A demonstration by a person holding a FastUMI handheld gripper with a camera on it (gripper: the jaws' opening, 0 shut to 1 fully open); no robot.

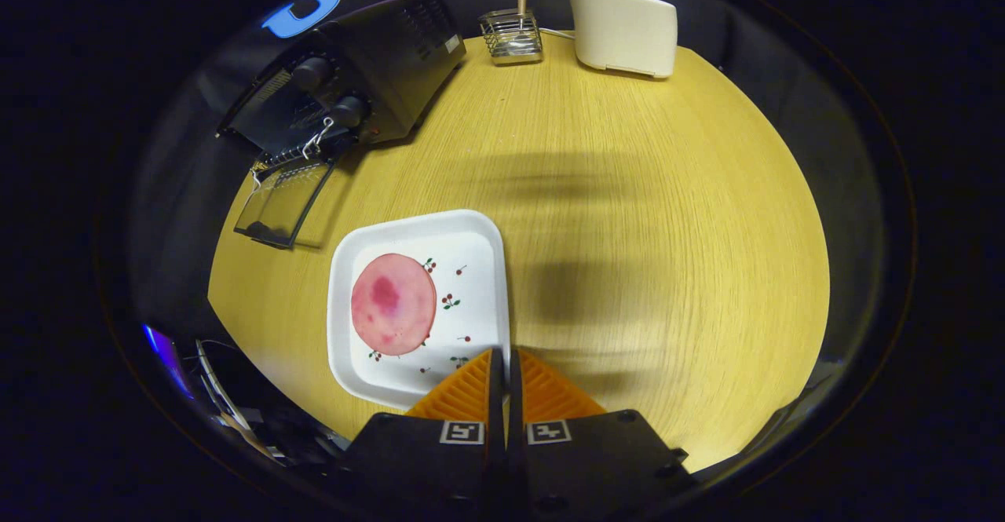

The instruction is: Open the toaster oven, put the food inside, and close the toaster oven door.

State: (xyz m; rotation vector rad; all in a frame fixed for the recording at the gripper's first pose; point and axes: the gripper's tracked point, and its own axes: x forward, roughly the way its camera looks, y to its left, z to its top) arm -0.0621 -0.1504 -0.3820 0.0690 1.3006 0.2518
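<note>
Tongs [503,365] nearly closed, the fingers a narrow slit apart over the near right rim of the plate [479,231]; whether they pinch the rim we cannot tell. The food [392,304] lies on the plate's left half. Far left, the oven [353,82] stands with its door [283,202] down. We judge loading is next: carry the food leftward into the oven.

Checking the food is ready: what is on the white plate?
A round pink slice of food lies on the white plate. The shut tool covers the plate's near corner, hiding anything there.
</note>
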